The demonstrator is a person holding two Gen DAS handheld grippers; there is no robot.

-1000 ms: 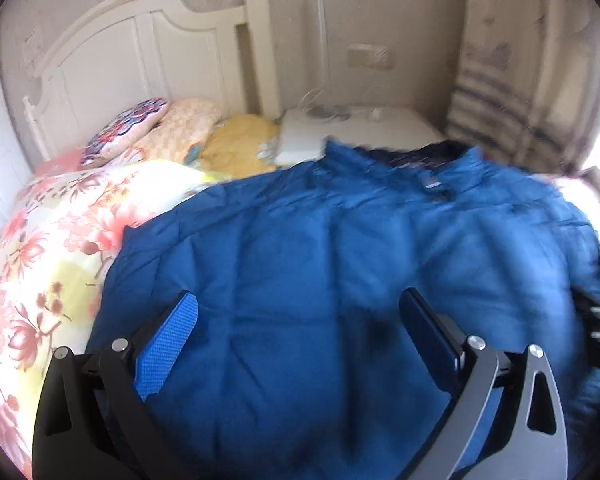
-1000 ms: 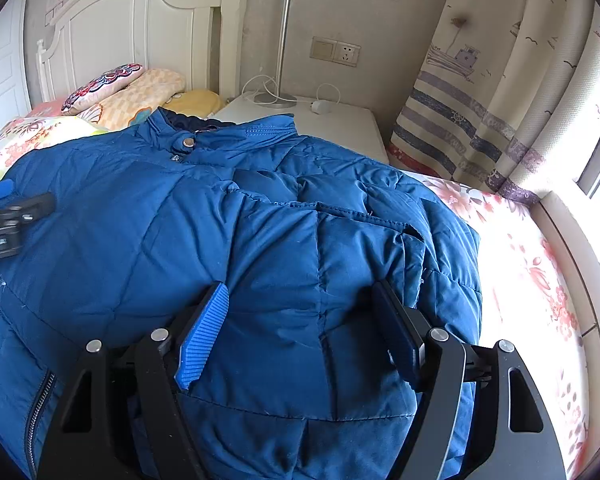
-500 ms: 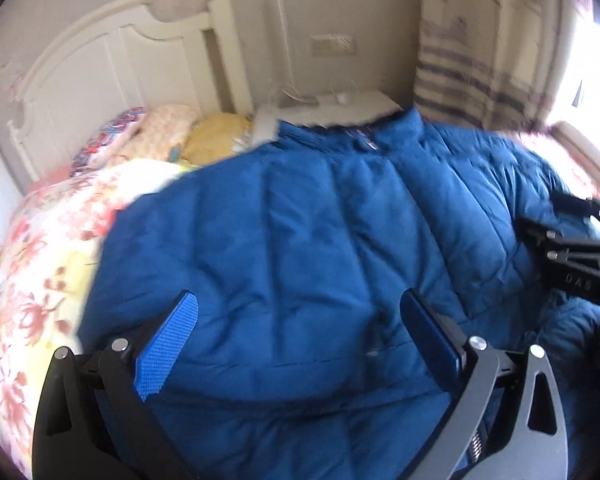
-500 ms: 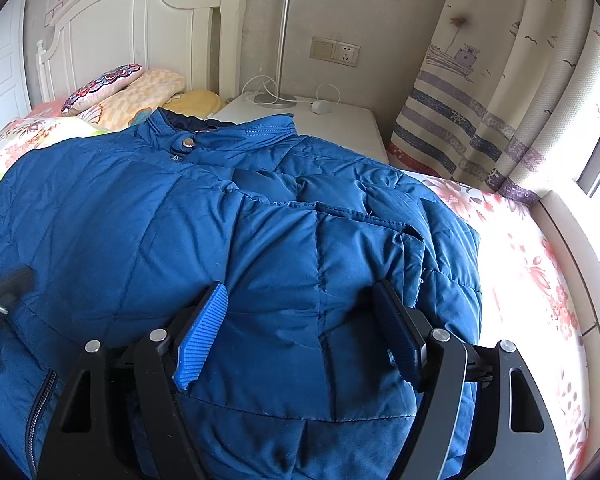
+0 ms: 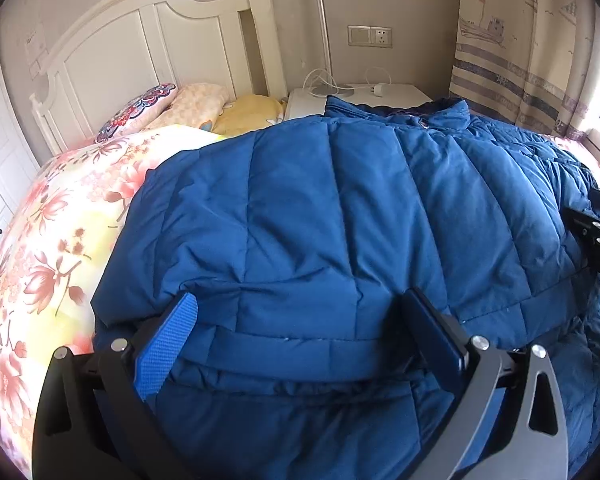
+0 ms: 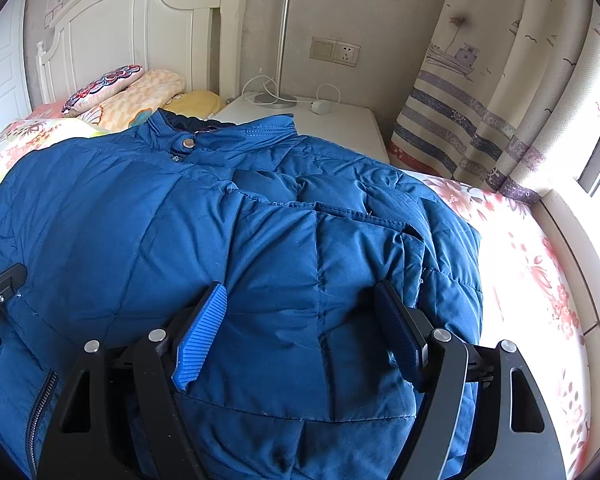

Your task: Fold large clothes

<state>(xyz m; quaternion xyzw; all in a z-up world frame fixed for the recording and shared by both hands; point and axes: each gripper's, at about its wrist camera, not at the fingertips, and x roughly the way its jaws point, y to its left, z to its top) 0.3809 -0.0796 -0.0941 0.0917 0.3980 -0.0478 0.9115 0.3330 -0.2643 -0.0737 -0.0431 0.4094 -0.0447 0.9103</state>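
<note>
spreading wide over blue jacket (image 5: 320,216), both claws, no legible label

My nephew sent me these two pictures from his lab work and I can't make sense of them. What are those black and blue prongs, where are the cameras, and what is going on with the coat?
There is no robot arm here. A person holds a two-finger gripper in each hand, and each gripper carries a wide-angle camera that looks along its fingers. One picture comes from the left gripper, the other from the right gripper. The prongs are the fingers, with blue pads. A large blue padded jacket lies on a bed with a floral quilt, its collar toward the white headboard. Both grippers stand open over the jacket's near edge, and neither holds anything. The job is to fold the jacket.
</note>
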